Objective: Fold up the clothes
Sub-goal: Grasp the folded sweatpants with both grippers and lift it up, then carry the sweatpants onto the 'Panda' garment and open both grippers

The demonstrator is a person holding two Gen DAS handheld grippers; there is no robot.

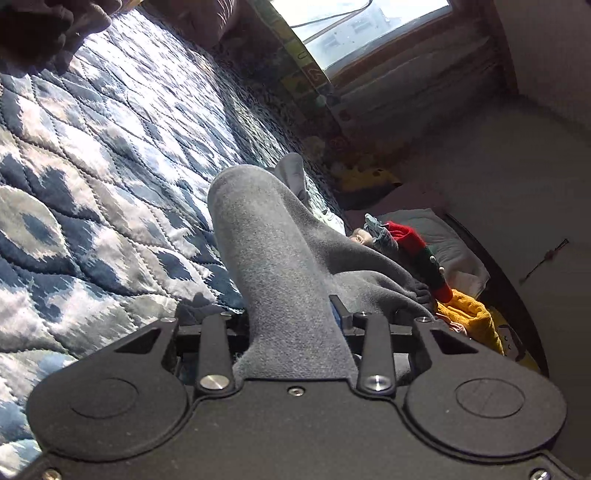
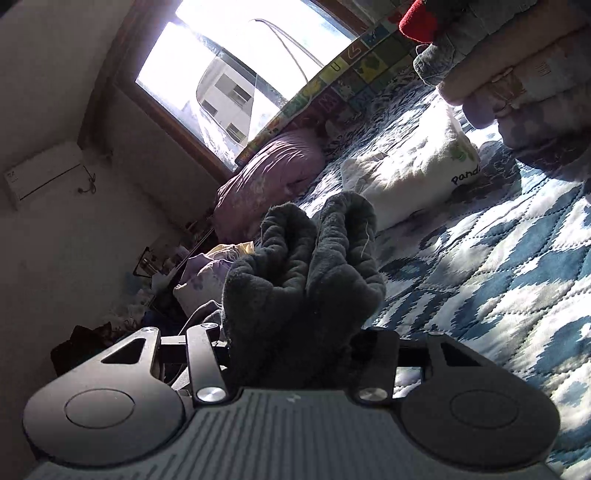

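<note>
A grey fleece garment (image 1: 273,251) rises out of my left gripper (image 1: 295,328), which is shut on it; the cloth covers both fingers and trails right towards a clothes pile. In the right wrist view a bunched, darker end of the grey fleece garment (image 2: 306,273) stands up from my right gripper (image 2: 295,339), shut on it with the fingertips buried in the folds. Both grippers hover over a bed with a blue and white quilt (image 1: 96,177). In the top left corner of the left wrist view hangs a dark wad of cloth (image 1: 48,29).
A pile of clothes with a red and green piece (image 1: 417,251) and a yellow one (image 1: 469,314) lies at the bed's edge. A white pillow (image 2: 406,177) and a purple pillow (image 2: 273,177) lie near the window (image 2: 229,74). A person's hand (image 2: 524,85) is at the upper right.
</note>
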